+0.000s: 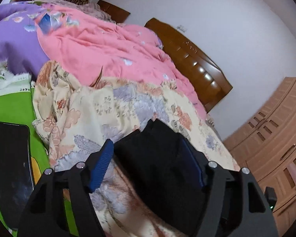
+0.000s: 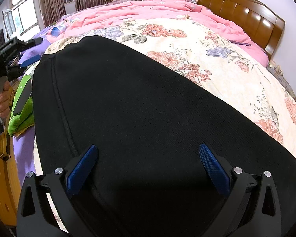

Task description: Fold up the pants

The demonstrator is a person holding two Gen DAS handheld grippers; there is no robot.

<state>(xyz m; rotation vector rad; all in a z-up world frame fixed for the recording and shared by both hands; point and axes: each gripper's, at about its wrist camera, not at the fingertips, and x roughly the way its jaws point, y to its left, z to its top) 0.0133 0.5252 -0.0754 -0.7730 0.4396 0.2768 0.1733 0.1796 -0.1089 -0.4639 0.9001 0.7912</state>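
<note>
The black pants [image 2: 144, 106] lie spread flat on the floral bedspread [image 2: 217, 59]. My right gripper [image 2: 148, 154] is open just above them, its blue pads [image 2: 82, 169] wide apart over the cloth. In the left wrist view the pants [image 1: 159, 164] show as a dark folded mass between the fingers of my left gripper [image 1: 148, 150]. That gripper is open, its blue left pad [image 1: 101, 164] clear of the cloth and its right pad partly hidden behind the pants. The left gripper also shows in the right wrist view [image 2: 29, 51], held by a hand at the pants' far left edge.
A pink quilt [image 2: 148, 13] and a purple one [image 1: 15, 39] are heaped at the back of the bed by the wooden headboard [image 2: 246, 13]. A phone [image 1: 11, 169] lies on green cloth [image 1: 11, 104] at the left. A wardrobe [image 1: 276, 138] stands at the right.
</note>
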